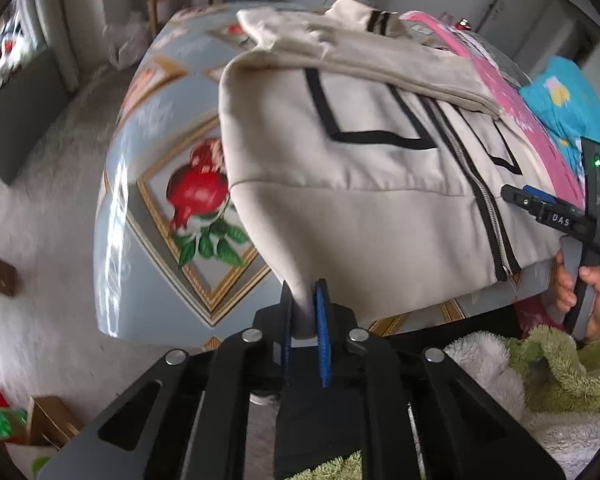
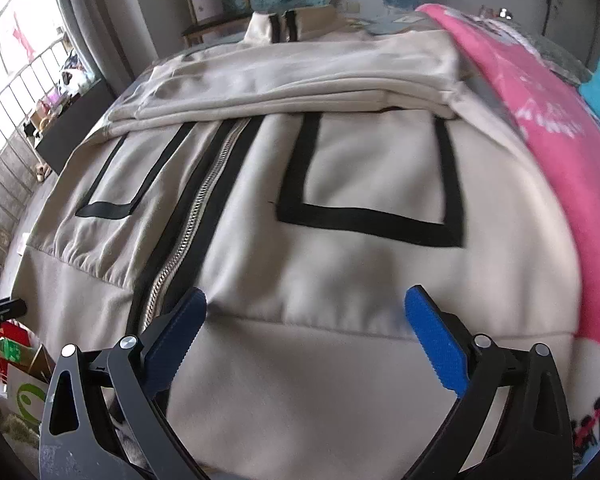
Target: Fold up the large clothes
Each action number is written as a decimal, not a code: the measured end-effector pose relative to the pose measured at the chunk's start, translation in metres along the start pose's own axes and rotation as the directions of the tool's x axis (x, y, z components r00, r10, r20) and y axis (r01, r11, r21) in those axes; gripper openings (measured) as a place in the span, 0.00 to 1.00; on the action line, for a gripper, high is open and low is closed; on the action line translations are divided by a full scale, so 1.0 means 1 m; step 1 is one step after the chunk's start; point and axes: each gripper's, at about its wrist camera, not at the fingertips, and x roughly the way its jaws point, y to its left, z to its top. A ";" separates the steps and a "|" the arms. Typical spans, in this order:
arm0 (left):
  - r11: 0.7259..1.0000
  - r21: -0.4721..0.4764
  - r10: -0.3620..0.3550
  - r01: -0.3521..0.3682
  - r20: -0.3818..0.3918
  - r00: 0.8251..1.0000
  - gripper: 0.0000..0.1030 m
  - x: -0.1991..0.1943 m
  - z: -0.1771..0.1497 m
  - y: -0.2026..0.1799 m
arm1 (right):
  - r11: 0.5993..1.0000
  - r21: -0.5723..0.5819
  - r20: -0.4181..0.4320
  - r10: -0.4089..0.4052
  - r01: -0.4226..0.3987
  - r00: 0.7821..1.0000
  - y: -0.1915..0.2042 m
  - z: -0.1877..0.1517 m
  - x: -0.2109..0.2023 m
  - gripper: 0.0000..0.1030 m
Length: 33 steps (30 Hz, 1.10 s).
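Closest to the lens, the left gripper [image 1: 303, 312] has its 2 blue pads clamped on a pinched corner of the beige zip jacket's [image 1: 340, 184] hem, lifting it off the table [image 1: 156, 216] with the pomegranate cloth. The right gripper [image 2: 304, 336] hovers low over the hem on the other side of the zipper [image 2: 192, 216], jaws wide apart, nothing between them. The jacket lies flat, sleeves already folded across the chest, beside a pink garment [image 2: 560, 168]. The bottom fold seems in hand; next, the right jaws likely need to close on their hem corner.

jacket [image 2: 340, 168] hem cut off, btm edge.
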 end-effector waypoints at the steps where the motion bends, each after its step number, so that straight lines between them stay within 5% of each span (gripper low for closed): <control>1: 1.000 0.012 0.007 -0.007 0.004 1.000 0.09 -0.001 0.000 -0.002 | 1.000 0.014 0.003 -0.009 0.009 1.000 -0.007 -0.002 -0.006 0.91; 11: 0.998 0.054 0.012 -0.012 -0.005 1.000 0.09 0.003 0.001 -0.003 | 0.961 0.232 -0.006 -0.152 0.150 0.988 -0.087 -0.031 -0.062 0.76; 16: 0.999 0.048 0.008 -0.007 -0.011 1.000 0.09 0.007 -0.001 -0.002 | 0.947 0.291 -0.058 -0.128 0.139 0.990 -0.101 -0.051 -0.063 0.62; 28: 0.999 0.049 0.017 -0.018 0.005 1.000 0.09 0.005 -0.005 0.000 | 0.954 0.238 -0.098 -0.163 0.182 0.982 -0.091 -0.069 -0.064 0.34; 33: 0.998 0.055 0.026 -0.027 0.021 0.999 0.09 0.005 -0.007 -0.002 | 0.955 0.210 -0.086 -0.196 0.210 0.977 -0.085 -0.075 -0.074 0.11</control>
